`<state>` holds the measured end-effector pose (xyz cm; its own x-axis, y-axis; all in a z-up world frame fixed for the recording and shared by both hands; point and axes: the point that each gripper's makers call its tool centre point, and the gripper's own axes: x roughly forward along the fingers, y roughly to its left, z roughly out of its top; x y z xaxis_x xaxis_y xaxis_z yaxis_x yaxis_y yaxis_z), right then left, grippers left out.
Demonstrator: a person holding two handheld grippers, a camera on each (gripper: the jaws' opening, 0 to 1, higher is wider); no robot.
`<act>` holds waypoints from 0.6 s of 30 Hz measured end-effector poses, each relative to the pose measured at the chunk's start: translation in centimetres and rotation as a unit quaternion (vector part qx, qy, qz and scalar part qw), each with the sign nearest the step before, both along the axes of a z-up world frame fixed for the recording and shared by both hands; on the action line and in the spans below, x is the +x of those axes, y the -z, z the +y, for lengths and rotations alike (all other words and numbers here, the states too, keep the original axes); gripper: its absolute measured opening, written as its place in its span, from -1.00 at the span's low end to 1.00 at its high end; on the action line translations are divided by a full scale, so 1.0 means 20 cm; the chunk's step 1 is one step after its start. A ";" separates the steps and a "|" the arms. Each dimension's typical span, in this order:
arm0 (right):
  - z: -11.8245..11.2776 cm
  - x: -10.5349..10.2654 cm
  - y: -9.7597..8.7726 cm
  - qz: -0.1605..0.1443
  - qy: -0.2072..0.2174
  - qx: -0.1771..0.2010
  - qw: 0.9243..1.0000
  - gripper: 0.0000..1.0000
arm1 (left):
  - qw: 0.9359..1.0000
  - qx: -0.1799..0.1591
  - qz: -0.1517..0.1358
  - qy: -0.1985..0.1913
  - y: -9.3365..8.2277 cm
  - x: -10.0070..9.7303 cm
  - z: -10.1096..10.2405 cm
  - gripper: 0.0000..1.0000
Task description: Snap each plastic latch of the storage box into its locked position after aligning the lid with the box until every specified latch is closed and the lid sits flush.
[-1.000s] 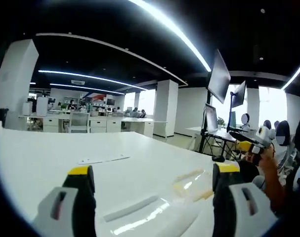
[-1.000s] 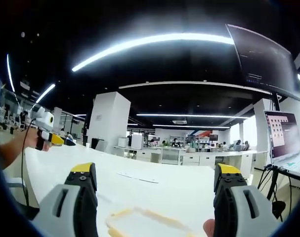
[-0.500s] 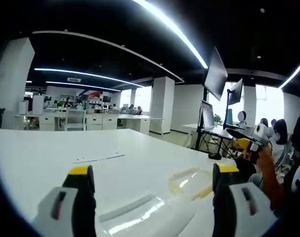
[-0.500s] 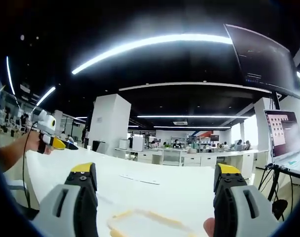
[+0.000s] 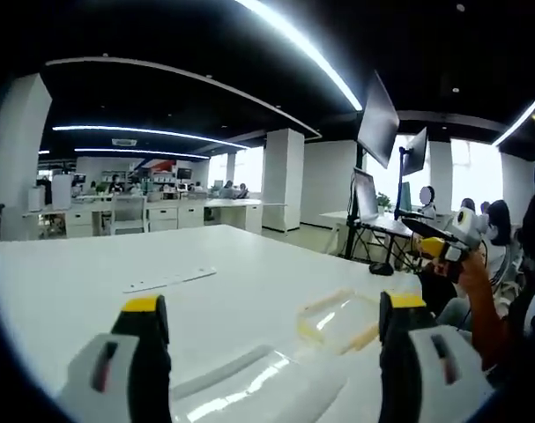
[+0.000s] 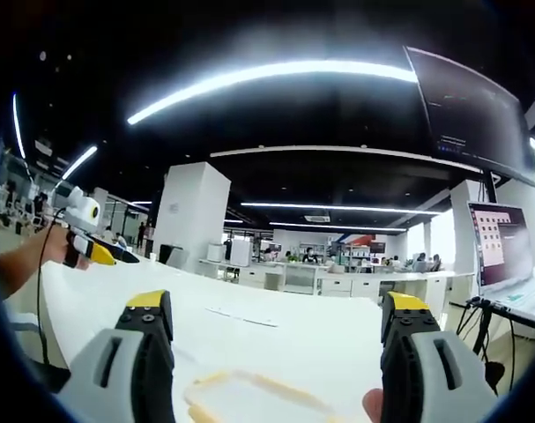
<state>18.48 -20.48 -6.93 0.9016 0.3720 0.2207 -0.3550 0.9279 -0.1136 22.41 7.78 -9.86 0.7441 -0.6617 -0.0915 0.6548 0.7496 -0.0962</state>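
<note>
A clear plastic piece with a yellow rim (image 5: 338, 319) lies flat on the white table (image 5: 64, 282), just ahead of my left gripper (image 5: 272, 304), whose jaws stand wide apart and hold nothing. A larger clear plastic part (image 5: 241, 388) lies between those jaws, low in the view; I cannot tell whether it is the box or the lid. In the right gripper view the yellow-rimmed piece (image 6: 249, 395) lies below my open, unloaded right gripper (image 6: 276, 301). A hand holds the right gripper (image 5: 443, 245) up at the table's right side. The left gripper (image 6: 84, 236) hovers at the left.
A thin white strip (image 5: 170, 280) lies farther out on the table. Monitors on a stand (image 5: 377, 132) rise past the table's right end, and people sit beyond them (image 5: 501, 233). Office desks and white pillars fill the background.
Both views have shifted slightly with the hands, and the clear parts show a little more in the left gripper view. Both grippers stay open. Nothing on the table has moved.
</note>
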 end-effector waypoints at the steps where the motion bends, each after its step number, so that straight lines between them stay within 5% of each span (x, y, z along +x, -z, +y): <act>1: 0.00 0.00 0.00 0.000 0.000 0.000 1.000 0.99 | 1.000 0.000 0.001 0.002 0.00 0.00 -0.01 0.99; 18: -0.01 -0.01 0.00 0.000 -0.003 0.007 1.000 0.99 | 1.000 0.020 0.013 0.015 0.01 0.10 0.00 0.99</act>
<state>18.25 -20.77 -6.87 0.8992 0.3743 0.2267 -0.3608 0.9273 -0.0999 24.48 7.74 -10.07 0.7212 -0.6789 -0.1379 0.6746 0.7335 -0.0833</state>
